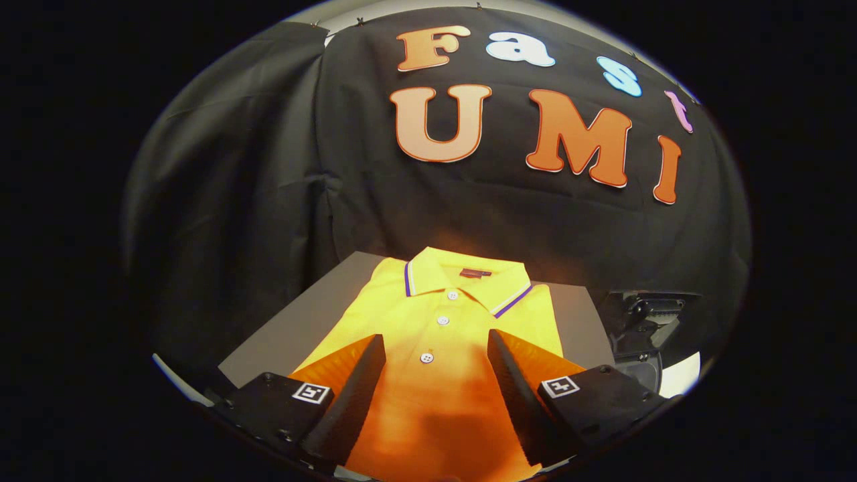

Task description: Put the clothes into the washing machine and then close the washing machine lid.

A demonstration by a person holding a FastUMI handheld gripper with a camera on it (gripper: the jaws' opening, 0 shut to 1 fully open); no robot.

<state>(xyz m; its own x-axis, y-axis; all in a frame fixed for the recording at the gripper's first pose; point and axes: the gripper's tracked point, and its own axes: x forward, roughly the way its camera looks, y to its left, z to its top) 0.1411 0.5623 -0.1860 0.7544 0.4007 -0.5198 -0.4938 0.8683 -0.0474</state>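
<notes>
Gripper (pixel 436 343) poised low, pointing forward and slightly downward, with fingers (pixel 358 385) spread wide apart, gripping nothing. Both fingers angled inward toward each other at the tips, ribbed inner pads facing across the gap. Each finger mounted on a dark block at its base, each block carrying a small square marker on top.

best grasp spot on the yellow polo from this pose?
Pinch the front placket of the yellow polo shirt near the lowest visible button, coming straight down from above. It lies flat and folded on the grey board, so only a gathered pinch of cloth will likely hold. The tool is open, fingers straddling that strip.
</notes>
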